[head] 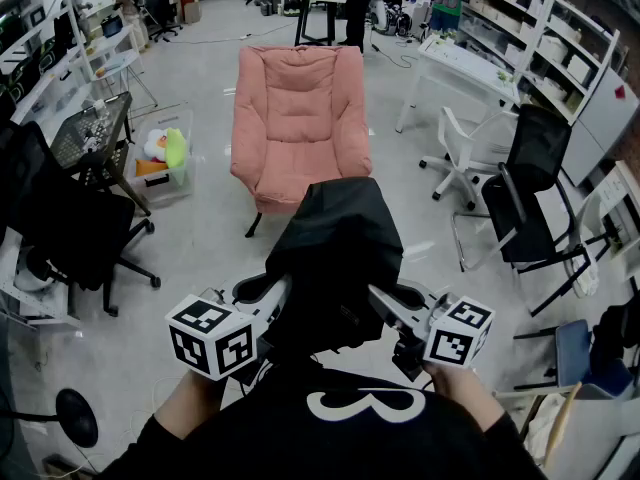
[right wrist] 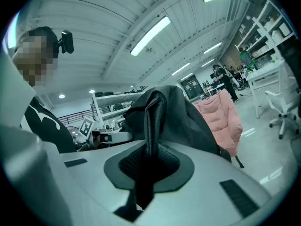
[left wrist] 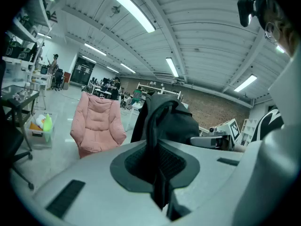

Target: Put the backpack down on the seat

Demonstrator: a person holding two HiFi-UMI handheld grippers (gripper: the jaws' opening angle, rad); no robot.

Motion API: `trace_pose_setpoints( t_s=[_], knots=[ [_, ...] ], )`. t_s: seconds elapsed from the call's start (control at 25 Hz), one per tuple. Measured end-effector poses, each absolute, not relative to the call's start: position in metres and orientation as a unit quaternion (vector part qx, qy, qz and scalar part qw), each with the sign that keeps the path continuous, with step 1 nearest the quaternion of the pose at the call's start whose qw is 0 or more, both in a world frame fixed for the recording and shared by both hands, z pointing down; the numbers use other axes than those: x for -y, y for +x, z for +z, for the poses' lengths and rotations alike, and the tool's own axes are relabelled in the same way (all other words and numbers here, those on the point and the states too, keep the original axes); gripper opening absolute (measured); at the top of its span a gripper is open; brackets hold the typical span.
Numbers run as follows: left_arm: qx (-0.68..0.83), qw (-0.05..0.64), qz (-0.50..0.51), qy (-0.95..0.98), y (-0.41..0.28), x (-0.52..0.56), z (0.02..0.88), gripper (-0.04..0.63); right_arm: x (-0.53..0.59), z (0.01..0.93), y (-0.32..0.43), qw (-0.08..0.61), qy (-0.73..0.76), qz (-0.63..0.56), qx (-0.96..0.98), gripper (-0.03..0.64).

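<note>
I hold a black backpack (head: pixel 335 253) up in the air between both grippers, close to my chest. The left gripper (head: pixel 268 293) is shut on a black strap at the bag's left side, seen pinched between its jaws in the left gripper view (left wrist: pixel 159 168). My right gripper (head: pixel 385 303) is shut on a strap at the right side (right wrist: pixel 148 166). The pink armchair (head: pixel 300 118) stands on the floor straight ahead, beyond the bag, with its seat bare. It also shows behind the backpack (left wrist: pixel 171 121) as a pink armchair (left wrist: pixel 96 124) at the left.
A black office chair (head: pixel 70 228) stands at the left and another black chair (head: pixel 530 198) at the right, with a white swivel chair (head: pixel 465 158) behind it. A clear bin of toys (head: pixel 165 163) sits left of the armchair. White tables (head: pixel 470 68) and shelves (head: pixel 560 38) line the right.
</note>
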State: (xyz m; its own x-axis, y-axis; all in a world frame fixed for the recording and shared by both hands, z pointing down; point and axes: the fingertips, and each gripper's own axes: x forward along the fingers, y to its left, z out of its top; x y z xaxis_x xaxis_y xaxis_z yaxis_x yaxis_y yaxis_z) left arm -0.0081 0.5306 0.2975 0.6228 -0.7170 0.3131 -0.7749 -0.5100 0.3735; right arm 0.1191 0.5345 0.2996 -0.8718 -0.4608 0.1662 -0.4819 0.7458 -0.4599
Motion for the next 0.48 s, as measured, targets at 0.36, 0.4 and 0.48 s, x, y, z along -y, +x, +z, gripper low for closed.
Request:
trace_pose_setpoints(
  t_s=[0.36, 0.4, 0.48],
  knots=[
    [0.411, 0.269, 0.069, 0.869, -0.045, -0.455, 0.323, 0.031, -0.464, 0.322, 0.083, 0.025, 0.278, 0.275, 0.920, 0.035],
    [0.408, 0.270, 0.072, 0.869, -0.049, -0.447, 0.324, 0.031, -0.457, 0.324, 0.079, 0.025, 0.281, 0.279, 0.918, 0.035],
    [0.403, 0.273, 0.074, 0.870, -0.056, -0.431, 0.327, 0.031, -0.444, 0.326, 0.071, 0.025, 0.286, 0.288, 0.914, 0.035]
  ],
)
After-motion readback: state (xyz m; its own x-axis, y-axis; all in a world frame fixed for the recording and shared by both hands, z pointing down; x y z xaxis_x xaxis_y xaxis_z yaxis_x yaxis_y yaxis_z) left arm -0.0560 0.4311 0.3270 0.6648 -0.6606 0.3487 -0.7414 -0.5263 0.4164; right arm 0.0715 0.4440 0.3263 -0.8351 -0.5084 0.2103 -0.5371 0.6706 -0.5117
